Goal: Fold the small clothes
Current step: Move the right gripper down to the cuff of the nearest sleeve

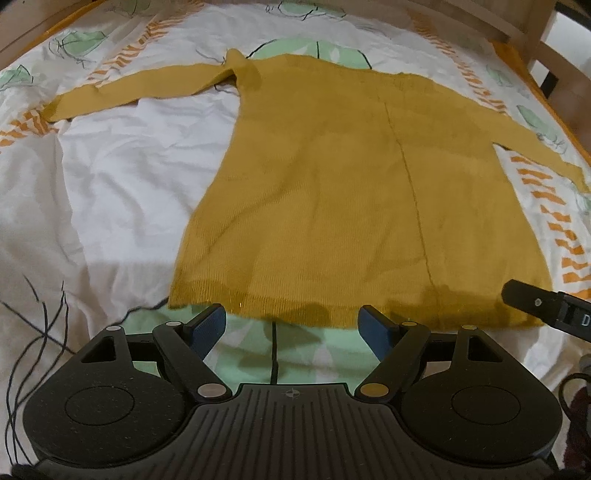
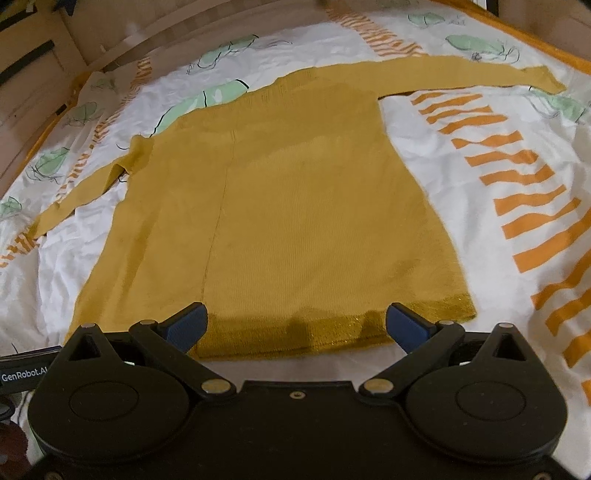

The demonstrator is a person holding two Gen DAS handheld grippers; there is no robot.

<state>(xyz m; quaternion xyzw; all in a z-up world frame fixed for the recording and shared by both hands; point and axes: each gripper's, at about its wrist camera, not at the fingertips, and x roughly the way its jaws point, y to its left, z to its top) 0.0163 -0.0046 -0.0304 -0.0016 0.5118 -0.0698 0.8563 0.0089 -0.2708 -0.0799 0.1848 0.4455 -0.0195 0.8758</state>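
A mustard-yellow knitted sweater [image 1: 332, 177] lies flat on the bed, both sleeves spread outward and its ribbed hem nearest me. My left gripper [image 1: 293, 323] hovers open at the hem's left part, its blue pads [image 1: 208, 325] apart with nothing between them. In the right wrist view the same sweater [image 2: 288, 206] fills the middle. My right gripper [image 2: 295, 325] is open over the hem's right part, and the hem shows between its blue pads [image 2: 406, 325] ungripped. A tip of the right gripper shows at the left view's right edge [image 1: 524, 297].
The bed is covered by a white sheet [image 1: 110, 192] printed with orange stripes [image 2: 517, 177] and green leaf shapes. A wooden bed frame [image 1: 532, 26] runs along the far side and corners. Dark cables [image 1: 40, 332] lie at the lower left.
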